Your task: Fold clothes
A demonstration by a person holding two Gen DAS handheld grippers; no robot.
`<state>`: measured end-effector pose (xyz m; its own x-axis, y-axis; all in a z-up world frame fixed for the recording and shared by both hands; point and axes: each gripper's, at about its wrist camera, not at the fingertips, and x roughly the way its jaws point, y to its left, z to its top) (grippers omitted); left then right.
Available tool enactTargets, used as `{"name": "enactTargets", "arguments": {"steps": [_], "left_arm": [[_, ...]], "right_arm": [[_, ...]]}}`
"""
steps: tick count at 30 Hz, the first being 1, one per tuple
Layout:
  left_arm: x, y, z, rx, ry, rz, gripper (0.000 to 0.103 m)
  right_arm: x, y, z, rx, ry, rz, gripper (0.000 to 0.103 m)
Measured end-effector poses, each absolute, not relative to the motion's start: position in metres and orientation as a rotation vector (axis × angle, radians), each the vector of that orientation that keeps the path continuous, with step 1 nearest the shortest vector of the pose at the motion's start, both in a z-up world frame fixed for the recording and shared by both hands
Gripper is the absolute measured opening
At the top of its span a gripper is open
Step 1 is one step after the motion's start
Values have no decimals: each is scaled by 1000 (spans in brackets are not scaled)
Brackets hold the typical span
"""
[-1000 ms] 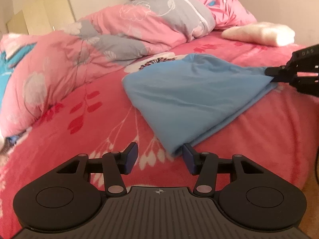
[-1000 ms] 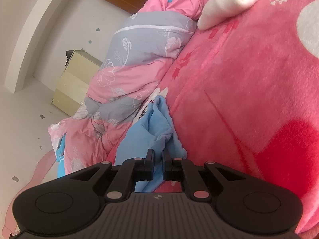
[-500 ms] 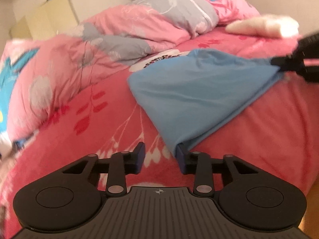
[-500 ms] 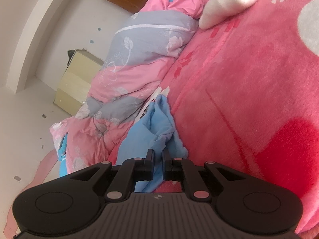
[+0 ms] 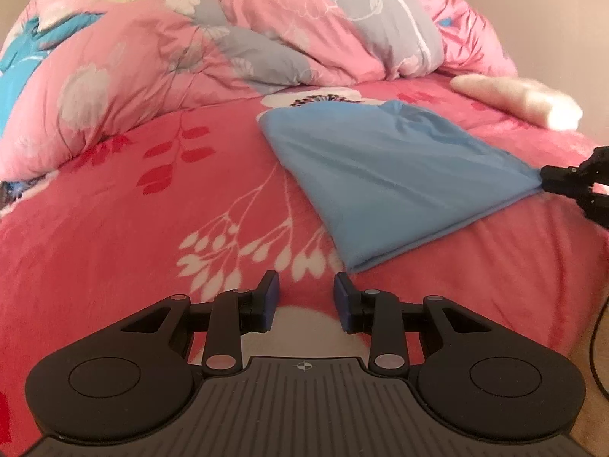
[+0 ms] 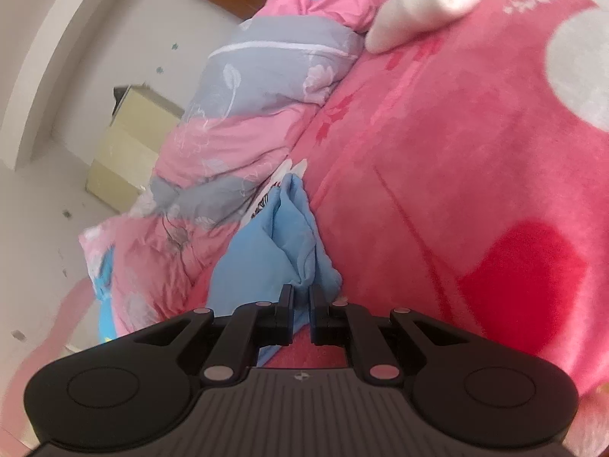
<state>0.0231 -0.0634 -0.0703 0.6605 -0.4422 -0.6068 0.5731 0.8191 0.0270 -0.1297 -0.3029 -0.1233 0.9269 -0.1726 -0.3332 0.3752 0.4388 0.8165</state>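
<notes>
- Light blue, smooth cloth: the folded garment [image 5: 384,175] lies on the pink floral blanket [image 5: 152,236], doubled over with a clean crease along its near edge and slight puckers toward its far end.
- At 3 o'clock in the left view, the right gripper [image 6: 301,297] is clamped on the garment's pulled-out corner.
- The left gripper [image 5: 304,293] hangs narrowly parted, nothing between its jaws; the garment's near corner sits just beyond, at 1 o'clock.

A rumpled pink and grey quilt [image 5: 236,38] fills the upper frame; a white pillow [image 5: 525,101] lies upper right on the red floral bed [image 5: 114,236].
</notes>
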Motion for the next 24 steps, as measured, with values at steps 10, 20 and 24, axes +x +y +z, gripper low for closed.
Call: {"name": "enactTargets", "arguments": {"steps": [10, 20, 24], "left_arm": [[32, -73, -50, 66, 598, -706, 36], [61, -81, -75, 87, 722, -616, 37], [58, -77, -78, 90, 700, -632, 37]], "right_arm": [[-137, -310, -98, 1032, 195, -358, 10], [-100, -294, -104, 820, 393, -423, 4], [-108, -302, -93, 871, 375, -415, 8]]}}
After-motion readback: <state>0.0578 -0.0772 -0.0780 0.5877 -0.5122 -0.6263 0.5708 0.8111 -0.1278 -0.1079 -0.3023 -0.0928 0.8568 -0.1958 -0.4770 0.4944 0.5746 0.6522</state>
